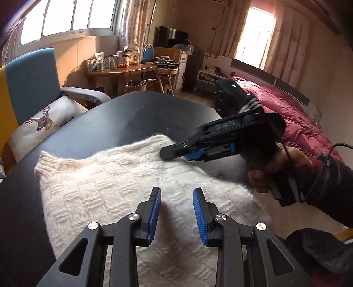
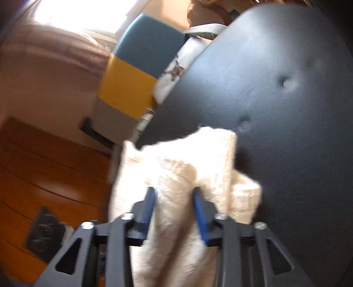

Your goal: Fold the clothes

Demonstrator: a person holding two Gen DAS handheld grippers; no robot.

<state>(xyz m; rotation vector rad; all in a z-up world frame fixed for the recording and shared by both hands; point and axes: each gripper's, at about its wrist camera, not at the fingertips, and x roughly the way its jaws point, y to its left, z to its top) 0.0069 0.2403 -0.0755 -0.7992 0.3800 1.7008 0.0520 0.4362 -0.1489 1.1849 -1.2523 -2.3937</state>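
Blue-padded right gripper (image 2: pixel 174 194) pinches fuzzy knit sweater (image 2: pixel 187 163) (view seemingly blurred).

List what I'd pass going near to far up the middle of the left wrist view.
Left gripper with open jaws → white knitted sweater → bare dark tabletop → wooden desk crowded with jars → window.

One cream knitted sweater (image 1: pixel 123 189) lies on one dark table (image 1: pixel 141 114). Two grippers show: the left gripper (image 1: pixel 177 194) and the right gripper (image 1: pixel 167 152), each with two blue-padded fingers. One armchair (image 1: pixel 30 79) holds one deer-print cushion (image 1: pixel 44 123). One bed (image 1: pixel 293 119). Two bright windows (image 1: pixel 68 15).
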